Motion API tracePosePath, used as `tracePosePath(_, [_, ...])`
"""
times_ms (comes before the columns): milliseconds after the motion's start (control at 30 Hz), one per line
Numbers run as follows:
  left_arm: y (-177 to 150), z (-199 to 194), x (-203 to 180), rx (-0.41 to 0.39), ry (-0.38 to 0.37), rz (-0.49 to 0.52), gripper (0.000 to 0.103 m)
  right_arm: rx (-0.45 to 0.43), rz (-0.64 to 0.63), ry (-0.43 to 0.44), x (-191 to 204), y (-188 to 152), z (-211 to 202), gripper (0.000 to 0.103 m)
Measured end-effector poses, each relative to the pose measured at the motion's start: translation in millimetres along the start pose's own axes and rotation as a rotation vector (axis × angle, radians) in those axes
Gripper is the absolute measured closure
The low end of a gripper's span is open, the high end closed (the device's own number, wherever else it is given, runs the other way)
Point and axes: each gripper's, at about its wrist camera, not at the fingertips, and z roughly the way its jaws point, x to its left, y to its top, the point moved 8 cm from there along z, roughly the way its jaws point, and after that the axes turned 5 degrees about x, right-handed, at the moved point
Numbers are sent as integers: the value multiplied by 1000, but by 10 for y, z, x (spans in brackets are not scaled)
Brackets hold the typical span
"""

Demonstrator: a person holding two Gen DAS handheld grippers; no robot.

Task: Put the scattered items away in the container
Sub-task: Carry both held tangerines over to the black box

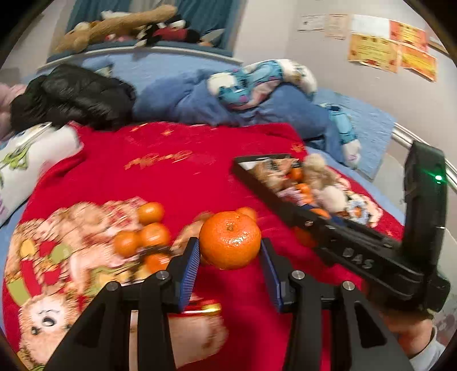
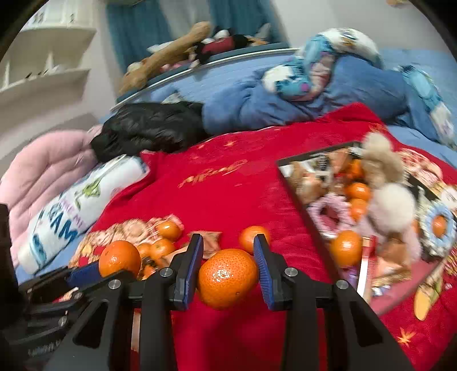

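My left gripper [image 1: 230, 251] is shut on a mandarin [image 1: 230, 241], held above the red blanket [image 1: 177, 182]. My right gripper [image 2: 228, 271] is shut on a second mandarin [image 2: 227, 278]. The left gripper's mandarin [image 2: 120, 258] also shows in the right wrist view at lower left. Several loose mandarins [image 1: 148, 228] [image 2: 165, 239] lie in a cluster on the blanket, one more [image 2: 251, 238] apart. A black tray [image 2: 291, 182] to the right holds mandarins, fluffy toys and a pink ring. In the left wrist view the right gripper's black body [image 1: 371, 256] crosses in front of the tray [image 1: 248, 171].
A black jacket [image 1: 74, 97], blue bedding [image 1: 200, 100] and a printed white pillow [image 2: 82, 205] lie beyond the blanket. A pink quilt [image 2: 42, 165] is at the left. Plush toys [image 1: 128, 25] line the headboard. A hand [image 1: 414, 336] holds the right gripper.
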Motion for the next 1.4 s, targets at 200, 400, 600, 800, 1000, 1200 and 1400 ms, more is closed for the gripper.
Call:
tracePosePath(200, [-22, 131, -608, -15, -135, 71, 59, -26, 26, -18, -379, 38, -201, 68])
tracePosePath(400, [-190, 234, -909, 35, -163, 122, 59, -72, 62, -97, -1007, 81, -539, 68])
tracePosePath(600, [-176, 463, -1124, 92, -182, 78, 59, -80, 152, -185, -1603, -12, -768, 68])
tracePosePath(800, [-152, 579, -1467, 86, -209, 100, 59, -86, 156, -217, -1830, -80, -972, 68])
tracePosePath(1000, [-197, 703, -1703, 103, -213, 135, 59, -76, 175, -167, -1909, -140, -938, 68])
tracePosePath(1200, [-186, 849, -1801, 112, -198, 138, 59, -65, 141, -116, -1790, -85, -695, 68])
tracePosePath(1400, [-114, 1035, -1871, 123, -171, 138, 59, -69, 121, -100, -1791, 43, -500, 68])
